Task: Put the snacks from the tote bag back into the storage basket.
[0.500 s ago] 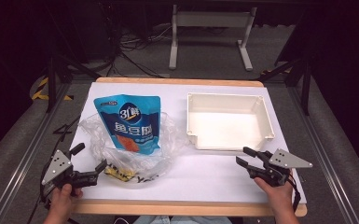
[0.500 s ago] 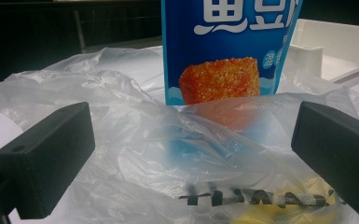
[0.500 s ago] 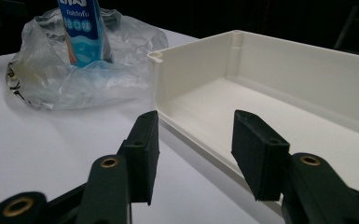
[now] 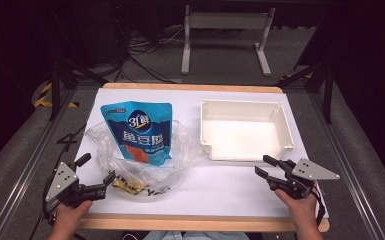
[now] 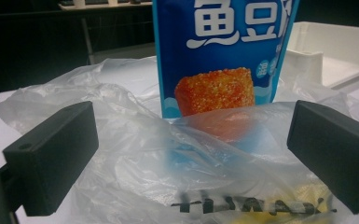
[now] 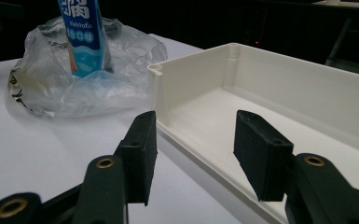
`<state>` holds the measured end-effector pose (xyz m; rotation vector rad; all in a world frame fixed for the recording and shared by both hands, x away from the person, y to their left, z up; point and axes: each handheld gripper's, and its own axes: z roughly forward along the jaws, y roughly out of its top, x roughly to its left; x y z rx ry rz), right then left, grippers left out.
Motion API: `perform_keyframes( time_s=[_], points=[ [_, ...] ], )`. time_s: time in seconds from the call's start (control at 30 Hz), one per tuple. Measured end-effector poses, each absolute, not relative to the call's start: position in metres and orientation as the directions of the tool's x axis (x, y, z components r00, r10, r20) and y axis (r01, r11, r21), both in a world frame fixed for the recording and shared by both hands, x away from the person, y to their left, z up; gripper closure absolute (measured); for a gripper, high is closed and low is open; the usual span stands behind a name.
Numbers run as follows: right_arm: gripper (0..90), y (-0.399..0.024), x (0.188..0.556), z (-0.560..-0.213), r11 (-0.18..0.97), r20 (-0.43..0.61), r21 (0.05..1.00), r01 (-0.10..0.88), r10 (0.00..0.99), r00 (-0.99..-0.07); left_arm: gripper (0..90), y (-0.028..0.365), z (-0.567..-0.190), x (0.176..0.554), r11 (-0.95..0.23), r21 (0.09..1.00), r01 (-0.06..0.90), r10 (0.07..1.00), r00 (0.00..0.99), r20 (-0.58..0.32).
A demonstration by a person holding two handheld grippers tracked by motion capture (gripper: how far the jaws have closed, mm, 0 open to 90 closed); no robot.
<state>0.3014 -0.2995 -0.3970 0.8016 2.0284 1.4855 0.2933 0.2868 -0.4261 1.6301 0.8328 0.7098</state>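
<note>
A blue snack pouch with an orange cube printed on it stands in a crumpled clear plastic bag at the table's left. My left gripper sits at the bag's near left corner. In the left gripper view its jaws are wide open, with the bag bulging between them and the pouch behind; the pads are not pressing on the film. My right gripper rests open on the table just in front of the white tray. Its jaws hold nothing and point at the tray's near wall.
Small yellow packets lie in the bag's front under black lettering. The tray's inside holds nothing. White table surface lies between the two grippers. A wooden edge runs along the near side, and dark floor with a metal stand lies beyond.
</note>
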Motion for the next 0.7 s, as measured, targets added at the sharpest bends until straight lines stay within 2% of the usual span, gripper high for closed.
perform_keyframes(
  time_s=[0.2,0.57,0.7],
  points=[
    [48.7,-0.298,0.3,-0.391,0.226,-0.056,0.962,0.151,0.708,-0.704,3.9,0.29,-0.424,0.291,-0.093,0.981,0.17,0.792,0.61,-0.03],
    [47.1,-0.288,0.302,-0.382,0.229,-0.063,0.964,0.134,0.689,-0.722,3.9,0.295,-0.421,0.286,-0.041,0.987,0.153,0.828,0.559,-0.052],
    [44.6,-0.281,0.308,-0.375,0.237,-0.073,0.964,0.121,0.673,-0.736,3.9,0.296,-0.417,0.285,-0.054,0.976,0.209,0.823,0.563,-0.075]
  ],
)
